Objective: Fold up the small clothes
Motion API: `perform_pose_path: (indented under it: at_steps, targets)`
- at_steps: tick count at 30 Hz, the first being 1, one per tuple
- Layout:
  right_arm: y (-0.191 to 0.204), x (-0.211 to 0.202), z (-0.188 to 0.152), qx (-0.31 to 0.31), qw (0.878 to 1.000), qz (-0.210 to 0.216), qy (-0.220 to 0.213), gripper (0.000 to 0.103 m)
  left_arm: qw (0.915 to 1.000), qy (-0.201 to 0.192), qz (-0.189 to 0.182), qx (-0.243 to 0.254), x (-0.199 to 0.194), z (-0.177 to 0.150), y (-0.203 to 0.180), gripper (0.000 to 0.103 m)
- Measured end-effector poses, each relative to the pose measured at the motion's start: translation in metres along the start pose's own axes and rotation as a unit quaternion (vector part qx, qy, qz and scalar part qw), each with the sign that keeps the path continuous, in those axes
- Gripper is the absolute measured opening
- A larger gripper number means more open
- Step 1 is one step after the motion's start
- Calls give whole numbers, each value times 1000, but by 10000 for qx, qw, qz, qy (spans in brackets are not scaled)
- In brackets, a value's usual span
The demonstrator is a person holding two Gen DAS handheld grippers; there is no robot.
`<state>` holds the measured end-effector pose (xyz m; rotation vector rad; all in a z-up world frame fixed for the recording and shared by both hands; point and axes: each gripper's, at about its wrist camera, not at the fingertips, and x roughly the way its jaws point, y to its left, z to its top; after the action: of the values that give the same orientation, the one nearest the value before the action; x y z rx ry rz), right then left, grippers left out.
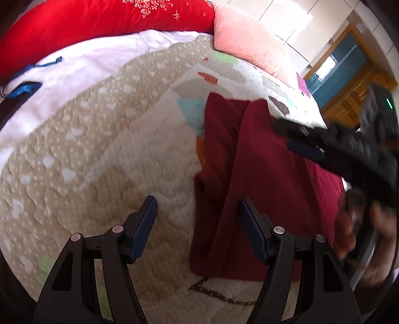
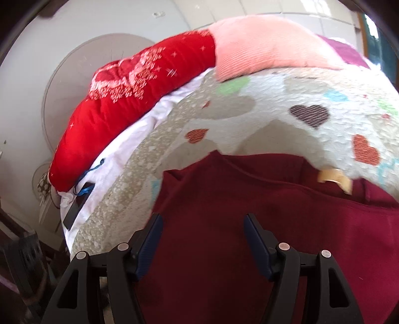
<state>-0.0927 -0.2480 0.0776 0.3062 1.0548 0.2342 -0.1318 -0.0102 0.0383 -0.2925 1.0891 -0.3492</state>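
Observation:
A dark red garment [image 1: 261, 174] lies flat on the quilted bedspread [image 1: 104, 154], with a fold ridge running down its left part. My left gripper [image 1: 198, 202] hangs open over the garment's left edge, one finger above the quilt and the other above the cloth, nothing between them. In the right wrist view the same garment [image 2: 249, 211] fills the lower half, a beige label [image 2: 334, 177] at its far edge. My right gripper [image 2: 202, 218] stands open above the cloth and holds nothing. From the left wrist view, the right gripper [image 1: 284, 134] shows blurred over the garment's far right side, a hand [image 1: 374, 236] behind it.
A red cushion [image 1: 99, 22] and a pink pillow [image 1: 244, 37] lie along the far side of the bed. A white sheet [image 1: 74, 74] with a blue cord and a dark flat object [image 2: 74, 211] is at the left. A wooden cabinet [image 1: 354, 82] stands beyond the bed's right edge.

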Motion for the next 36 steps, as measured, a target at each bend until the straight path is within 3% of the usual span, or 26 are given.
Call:
perform_pose_path:
  at_steps: [10,18,22,25,26,27,28,30,32,33,36]
  targets:
    - [37,51,23,-422,9950,-499,757,75,9997,-95,-226,-13,1,-9,4,72]
    - [66,89,27,-955,9827,-1154,1088,97,9992,-207,-354,45,-3,-18,8,76]
    - [72,105,25,-1216,9750,-1491,1115,100,9990,-252,-358,110,-2,-19,7,76]
    - [68,108,24,-1251,9757,-1512,972,99,9990,-265,-339,137,-1,-18,5,77]
    - [67,106,23,-1283,9764,-1491,897,90,9990,-267,-335,134,-1,-18,4,77]
    - [66,102,22,-1383,9743,-1587,802,72,9990,-269,-335,129,-2,-19,3,78]
    - [65,97,21,-1443,9740,-1584,732,67,9990,-275,-323,119,-1,-18,1,79]
    - [52,80,24,-1228,9837,-1168,596,42,9991,-294,-288,109,0,-18,-4,82]
    - [37,62,28,-772,9943,-562,481,24,9992,-306,-225,137,3,-15,-10,82]
    - [29,50,29,-517,9977,-260,361,22,9991,-331,-206,167,3,-14,-14,82]
    - [20,26,27,-247,9996,119,70,20,9988,-350,-214,272,4,-13,-22,82]
